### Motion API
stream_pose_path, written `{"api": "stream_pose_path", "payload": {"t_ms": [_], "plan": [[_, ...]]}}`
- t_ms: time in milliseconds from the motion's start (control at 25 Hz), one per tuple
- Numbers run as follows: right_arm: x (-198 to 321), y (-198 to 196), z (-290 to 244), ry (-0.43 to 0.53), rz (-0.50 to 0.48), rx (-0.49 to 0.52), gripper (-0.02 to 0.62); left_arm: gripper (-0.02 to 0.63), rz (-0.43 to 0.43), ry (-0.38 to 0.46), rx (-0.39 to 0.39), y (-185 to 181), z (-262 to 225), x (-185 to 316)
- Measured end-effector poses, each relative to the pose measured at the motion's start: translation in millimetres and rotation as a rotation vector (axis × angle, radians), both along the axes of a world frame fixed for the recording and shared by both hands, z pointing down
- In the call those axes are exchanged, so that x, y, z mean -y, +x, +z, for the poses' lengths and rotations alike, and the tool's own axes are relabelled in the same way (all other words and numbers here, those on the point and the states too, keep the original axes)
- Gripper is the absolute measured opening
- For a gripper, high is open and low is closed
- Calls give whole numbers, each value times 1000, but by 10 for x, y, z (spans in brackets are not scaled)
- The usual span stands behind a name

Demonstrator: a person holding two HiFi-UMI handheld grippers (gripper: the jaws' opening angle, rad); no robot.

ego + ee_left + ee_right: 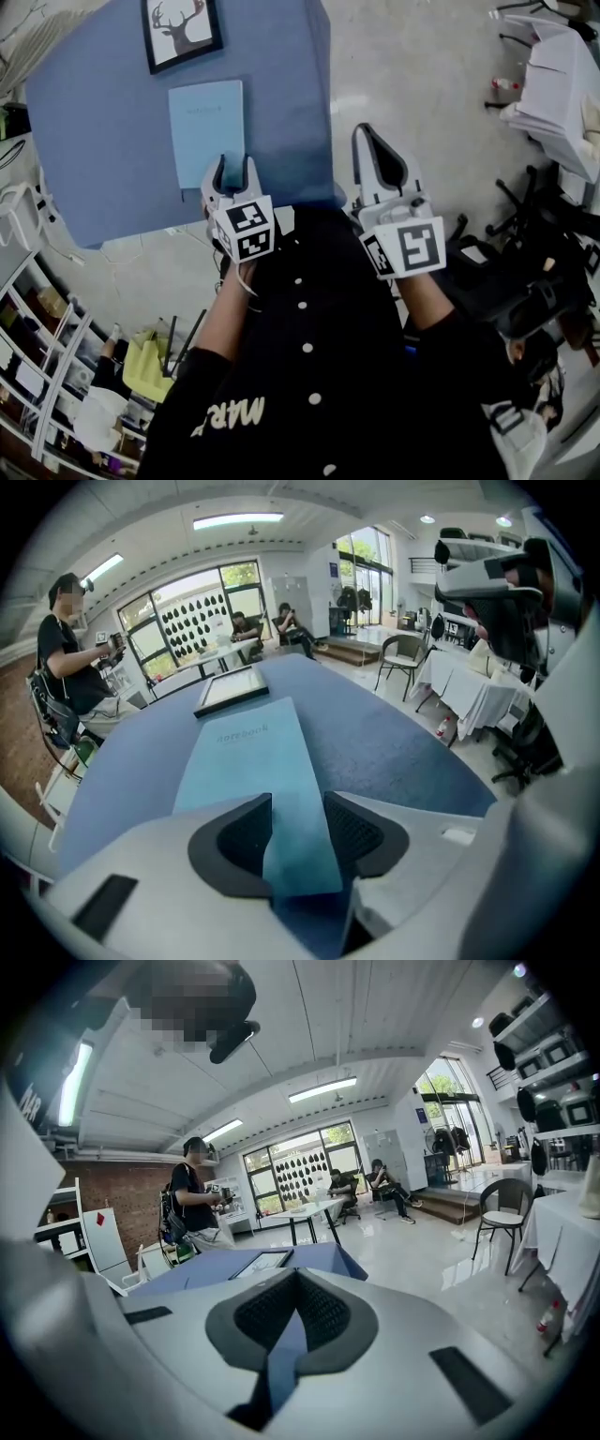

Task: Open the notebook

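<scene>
Two gripper views reveal jaws: left gripper [298, 803] spread over notebook [248, 752], right gripper [295, 1274] closed.

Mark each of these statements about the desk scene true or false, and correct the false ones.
1. The notebook lies closed and flat on the blue table. True.
2. The left gripper has its fingers pressed together. False: the fingers stand apart, with the notebook's near corner showing between them.
3. The right gripper holds the notebook. False: its fingers are shut on nothing, and it sits off the table's right edge.
4. A framed deer picture lies on the table beyond the notebook. True.
</scene>
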State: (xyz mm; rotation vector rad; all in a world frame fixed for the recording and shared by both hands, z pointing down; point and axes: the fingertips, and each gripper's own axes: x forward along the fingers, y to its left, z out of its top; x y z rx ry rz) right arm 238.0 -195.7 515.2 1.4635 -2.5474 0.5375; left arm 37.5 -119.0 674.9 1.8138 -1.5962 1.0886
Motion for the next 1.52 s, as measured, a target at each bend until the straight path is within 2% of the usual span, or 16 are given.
{"api": "stream_pose_path", "payload": {"t_ms": [160, 400, 600, 760, 1000, 1080, 1200, 1360, 1520], "plan": [[17, -5, 24, -3, -5, 2, 6, 153, -12, 0, -29, 6, 13, -1], [4, 13, 6, 0, -17, -3, 6, 107, 129, -40, 58, 128, 4, -16], [14, -9, -16, 6, -34, -9, 6, 68, 121, -74, -2, 138, -51, -23], [33, -28, -57, 11, -42, -20, 6, 49, 130, -45, -15, 128, -139, -22], [93, -64, -123, 30, -60, -29, 6, 28, 137, 14, -81, 33, -381, 31], [104, -80, -163, 41, -61, -30, 6, 23, 127, 36, -106, -32, -480, 36], [106, -96, -231, 48, -56, -42, 6, 21, 68, 74, -187, -140, -641, 42], [130, -193, -349, 73, -46, -51, 6, 20, 24, 113, -236, -318, -854, 62], [163, -280, -444, 82, -34, -65, 6, 20, -41, 157, -317, -544, -1081, 113]]}}
